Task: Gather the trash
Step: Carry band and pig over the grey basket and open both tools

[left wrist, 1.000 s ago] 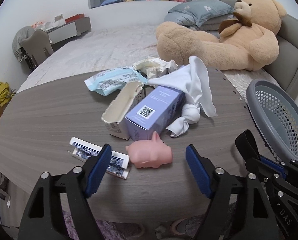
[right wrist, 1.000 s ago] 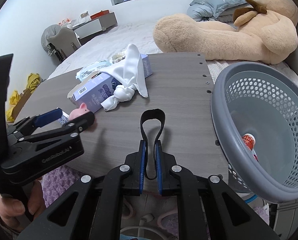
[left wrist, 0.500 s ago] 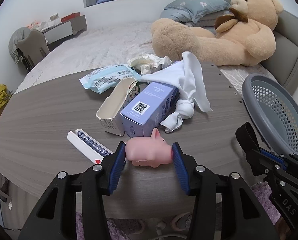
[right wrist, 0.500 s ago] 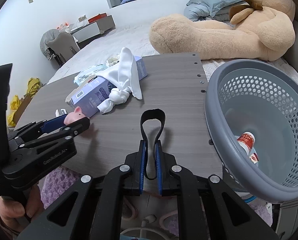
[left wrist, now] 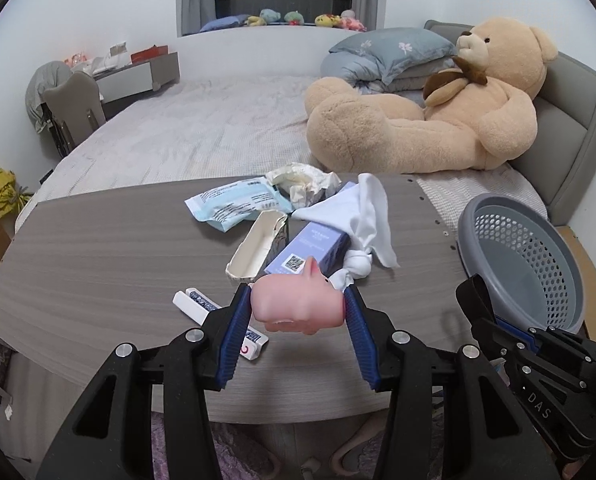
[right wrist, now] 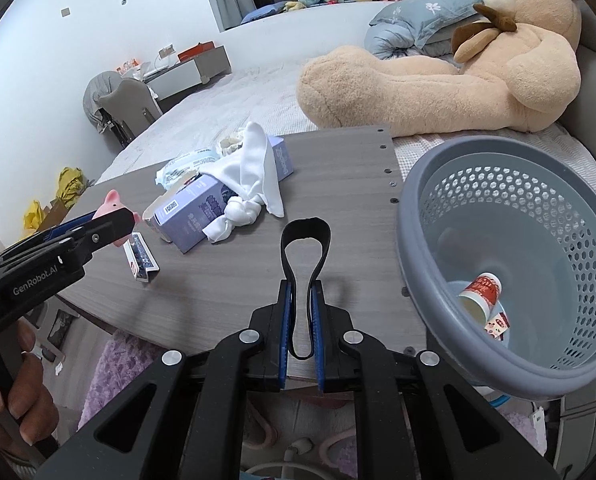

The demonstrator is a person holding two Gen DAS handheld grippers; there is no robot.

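Observation:
My left gripper (left wrist: 297, 299) is shut on a pink pig toy (left wrist: 294, 310) and holds it just above the grey wooden table (left wrist: 98, 260); the pig (right wrist: 112, 203) also shows at the left of the right wrist view. My right gripper (right wrist: 301, 292) is shut on a black strap loop (right wrist: 305, 232). To its right a grey perforated basket (right wrist: 417, 184) leans at the table's edge, with a red-and-white paper cup (right wrist: 479, 294) inside. Trash lies mid-table: a purple box (left wrist: 317, 244), a knotted white cloth (left wrist: 365, 216), a blue-white packet (left wrist: 238, 200), crumpled paper (left wrist: 301, 184) and an open white carton (left wrist: 254, 248).
A small blue-patterned card box (left wrist: 202, 308) lies on the table just under the left fingers. Behind the table is a bed with a large teddy bear (left wrist: 437, 128) and pillows. A chair and desk stand at the far left. A purple rug lies below the table's near edge.
The left gripper's jaws closed on the pink pig and lifted it off the table. The right gripper kept its grip on the black loop and stayed put.

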